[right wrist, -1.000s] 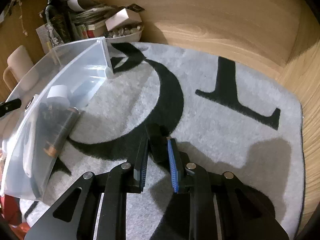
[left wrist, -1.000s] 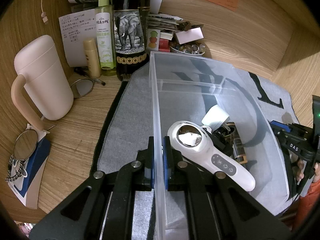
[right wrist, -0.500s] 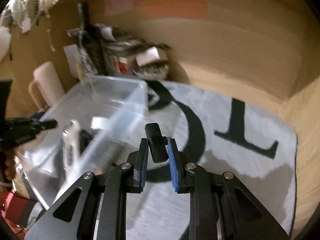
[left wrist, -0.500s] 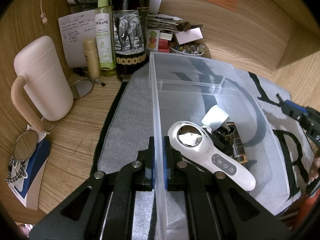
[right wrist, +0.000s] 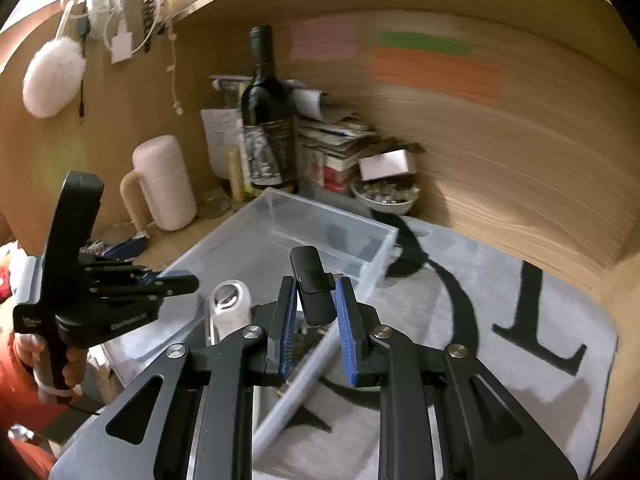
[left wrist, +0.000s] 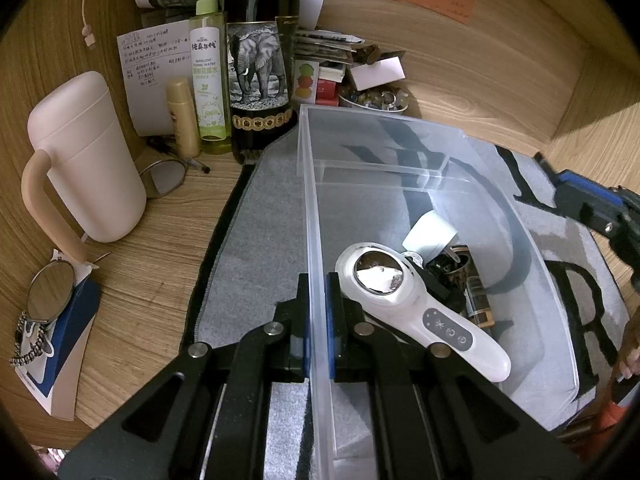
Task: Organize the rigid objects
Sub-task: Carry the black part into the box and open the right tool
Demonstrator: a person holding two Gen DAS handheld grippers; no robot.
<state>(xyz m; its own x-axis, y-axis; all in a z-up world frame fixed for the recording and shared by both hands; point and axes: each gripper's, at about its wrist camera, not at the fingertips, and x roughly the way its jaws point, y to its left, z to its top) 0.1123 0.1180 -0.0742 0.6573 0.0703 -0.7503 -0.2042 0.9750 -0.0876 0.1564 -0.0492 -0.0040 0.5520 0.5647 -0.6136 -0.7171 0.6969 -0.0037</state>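
A clear plastic bin [left wrist: 496, 184] sits on a grey rug. It holds a white handheld device [left wrist: 420, 304], a white cap and dark small items. My left gripper [left wrist: 318, 312] is shut on the bin's left wall. My right gripper [right wrist: 316, 312] is shut on a small black rectangular object [right wrist: 314, 288] and holds it raised above the bin's near right edge [right wrist: 312, 356]. The right gripper also shows at the right edge of the left wrist view [left wrist: 592, 208]. The left gripper shows in the right wrist view [right wrist: 176, 282].
A wine bottle [left wrist: 258, 60], a green spray bottle [left wrist: 206, 68], a small yellow tube [left wrist: 182, 116], a pink mug [left wrist: 86, 160], papers and a bowl of trinkets [left wrist: 374, 98] crowd the back of the wooden desk. A round mirror [left wrist: 50, 284] lies at the left.
My right gripper has lifted the black object off the rug and swung it left over the bin's edge. My left gripper has kept its hold on the bin wall.
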